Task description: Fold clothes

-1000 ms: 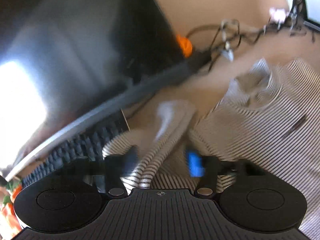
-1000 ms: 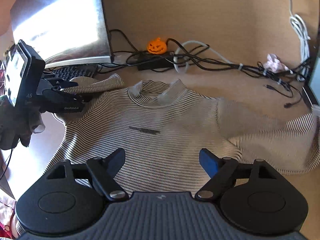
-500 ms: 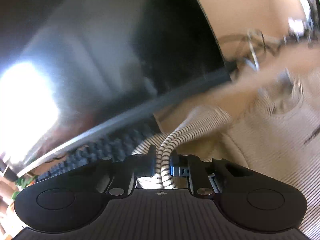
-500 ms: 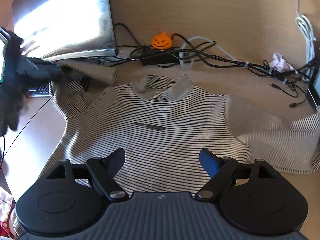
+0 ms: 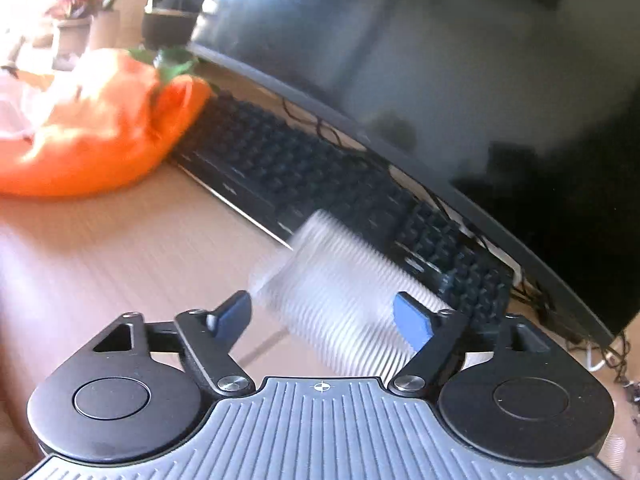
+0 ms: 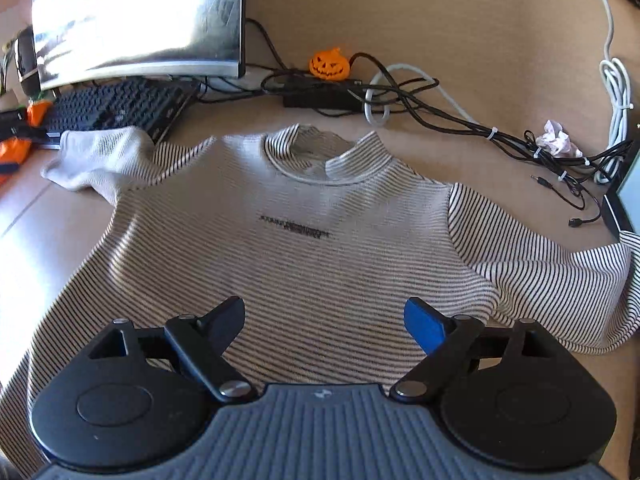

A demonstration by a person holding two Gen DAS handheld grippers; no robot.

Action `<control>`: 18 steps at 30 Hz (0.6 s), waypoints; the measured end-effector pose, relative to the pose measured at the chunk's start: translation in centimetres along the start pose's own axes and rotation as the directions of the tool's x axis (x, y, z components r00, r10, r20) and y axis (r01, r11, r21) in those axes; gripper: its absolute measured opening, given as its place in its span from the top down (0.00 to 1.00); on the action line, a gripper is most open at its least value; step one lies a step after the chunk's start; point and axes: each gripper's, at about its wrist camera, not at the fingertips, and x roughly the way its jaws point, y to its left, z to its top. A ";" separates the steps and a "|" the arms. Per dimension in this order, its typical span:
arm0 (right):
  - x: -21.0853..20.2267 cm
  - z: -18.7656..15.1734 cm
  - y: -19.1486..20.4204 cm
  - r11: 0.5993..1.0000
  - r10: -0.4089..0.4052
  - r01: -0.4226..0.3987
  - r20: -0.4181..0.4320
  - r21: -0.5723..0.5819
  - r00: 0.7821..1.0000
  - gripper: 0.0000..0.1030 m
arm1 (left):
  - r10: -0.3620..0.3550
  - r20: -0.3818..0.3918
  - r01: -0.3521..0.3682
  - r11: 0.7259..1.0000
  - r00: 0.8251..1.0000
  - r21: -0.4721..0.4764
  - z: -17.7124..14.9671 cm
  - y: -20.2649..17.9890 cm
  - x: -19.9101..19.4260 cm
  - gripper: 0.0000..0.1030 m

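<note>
A black-and-white striped long-sleeve top (image 6: 304, 248) lies face up on the tan desk, collar toward the monitor. Its left sleeve (image 6: 100, 156) stretches out to the left, its cuff by the keyboard; the right sleeve (image 6: 560, 272) lies bunched at the right. My right gripper (image 6: 324, 316) hovers open over the lower chest of the top, nothing between its fingers. In the left wrist view my left gripper (image 5: 322, 314) is open, and the blurred striped sleeve cuff (image 5: 340, 292) lies on the desk between and beyond its fingers, not pinched.
A black keyboard (image 6: 116, 106) (image 5: 320, 196) and monitor (image 6: 136, 16) stand at the back left. An orange plush (image 5: 96, 124) lies left of the keyboard. Tangled cables (image 6: 420, 100), a power brick and a small pumpkin figure (image 6: 330, 63) line the back; a crumpled tissue (image 6: 556, 140) sits far right.
My left gripper was shut on the left sleeve, pulled it out to the left, and has let go; it now stands open. The sleeve lies extended. The right gripper stays open above the top.
</note>
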 end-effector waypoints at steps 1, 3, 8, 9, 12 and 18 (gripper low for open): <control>0.0 -0.2 0.0 1.000 -0.007 0.007 -0.004 -0.005 1.000 0.15 | -0.032 -0.007 0.032 0.999 0.999 0.018 -0.1 -0.6 -0.3 0.13; 0.0 -0.7 0.0 1.000 -0.022 0.021 -0.012 -0.013 1.000 0.15 | -0.132 -0.042 0.135 0.989 0.990 0.066 -0.6 -2.6 -0.9 0.11; -1.5 -1.4 -1.9 0.993 -0.115 0.115 0.028 0.020 0.993 0.14 | -0.366 -0.148 0.387 0.907 0.919 0.165 -1.9 -7.7 -2.5 0.08; -1.7 -1.3 -2.4 0.985 -0.171 0.170 0.042 0.028 0.984 0.10 | -0.416 -0.189 0.447 0.877 0.889 0.173 -2.7 -9.0 -2.7 0.07; -2.2 -1.1 -4.1 0.940 -0.339 0.336 0.083 0.054 0.937 0.01 | -0.514 -0.362 0.601 0.778 0.777 0.184 -7.4 -13.8 -2.3 0.07; 0.0 -1.2 -5.6 0.913 -0.406 0.405 0.046 0.044 0.913 0.01 | -0.457 -0.543 0.652 0.719 0.705 0.241 -14.7 -18.1 -1.1 0.06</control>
